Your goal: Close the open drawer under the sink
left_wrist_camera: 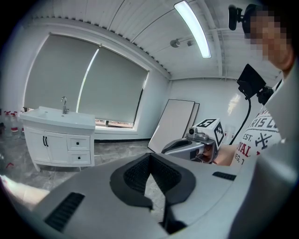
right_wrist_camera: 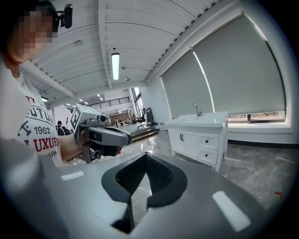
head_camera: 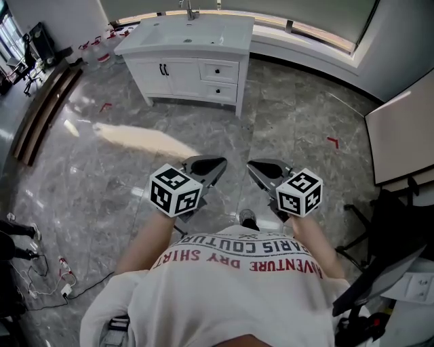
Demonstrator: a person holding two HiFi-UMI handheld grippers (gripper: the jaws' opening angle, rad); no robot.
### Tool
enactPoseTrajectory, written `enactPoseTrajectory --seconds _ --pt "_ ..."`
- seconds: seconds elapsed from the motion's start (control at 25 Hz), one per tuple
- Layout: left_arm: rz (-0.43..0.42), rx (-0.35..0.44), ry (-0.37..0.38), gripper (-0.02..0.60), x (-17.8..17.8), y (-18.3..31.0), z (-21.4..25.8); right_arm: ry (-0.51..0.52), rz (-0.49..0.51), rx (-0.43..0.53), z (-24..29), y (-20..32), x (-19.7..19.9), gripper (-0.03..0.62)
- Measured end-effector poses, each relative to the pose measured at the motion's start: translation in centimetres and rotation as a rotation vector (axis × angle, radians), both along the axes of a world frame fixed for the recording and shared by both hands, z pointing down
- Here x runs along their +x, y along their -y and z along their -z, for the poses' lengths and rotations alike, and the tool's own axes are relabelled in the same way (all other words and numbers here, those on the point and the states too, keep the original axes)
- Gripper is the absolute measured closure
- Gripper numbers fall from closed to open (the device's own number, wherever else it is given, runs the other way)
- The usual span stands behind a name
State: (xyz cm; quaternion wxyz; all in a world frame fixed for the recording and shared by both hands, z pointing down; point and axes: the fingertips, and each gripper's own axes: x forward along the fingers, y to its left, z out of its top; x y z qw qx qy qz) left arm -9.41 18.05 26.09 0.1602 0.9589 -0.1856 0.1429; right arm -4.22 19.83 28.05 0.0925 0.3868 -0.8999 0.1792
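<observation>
Both drawers (head_camera: pixel 218 80) under the sink (head_camera: pixel 186 32) looked flush with the cabinet, well away across the floor; the left gripper (head_camera: pixel 218 162) and right gripper (head_camera: pixel 254 164) hung near the body, jaws together, empty; any drawer front still proud would want a square, gentle push.

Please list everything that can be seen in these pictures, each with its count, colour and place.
sink cabinet: one, white, far end, by the window
faucet: one, silver, on the cabinet top
drawers: two, white with black knobs, right half of the cabinet front
board: one, white, right edge
planks: a few, brown, lying at the left
tape marks: a few, red, on the grey floor
shirt: one, white with print, bottom
left gripper: one, grey, jaws together, empty
right gripper: one, grey, jaws together, empty
</observation>
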Motion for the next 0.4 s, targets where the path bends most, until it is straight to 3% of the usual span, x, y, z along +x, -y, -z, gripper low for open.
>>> enactPoseTrajectory --seconds 0.4 --pt "-0.003 -0.004 0.006 0.580 -0.03 -0.46 -0.04 -0.004 0.008 0.000 0.17 -0.23 -0.34 0.594"
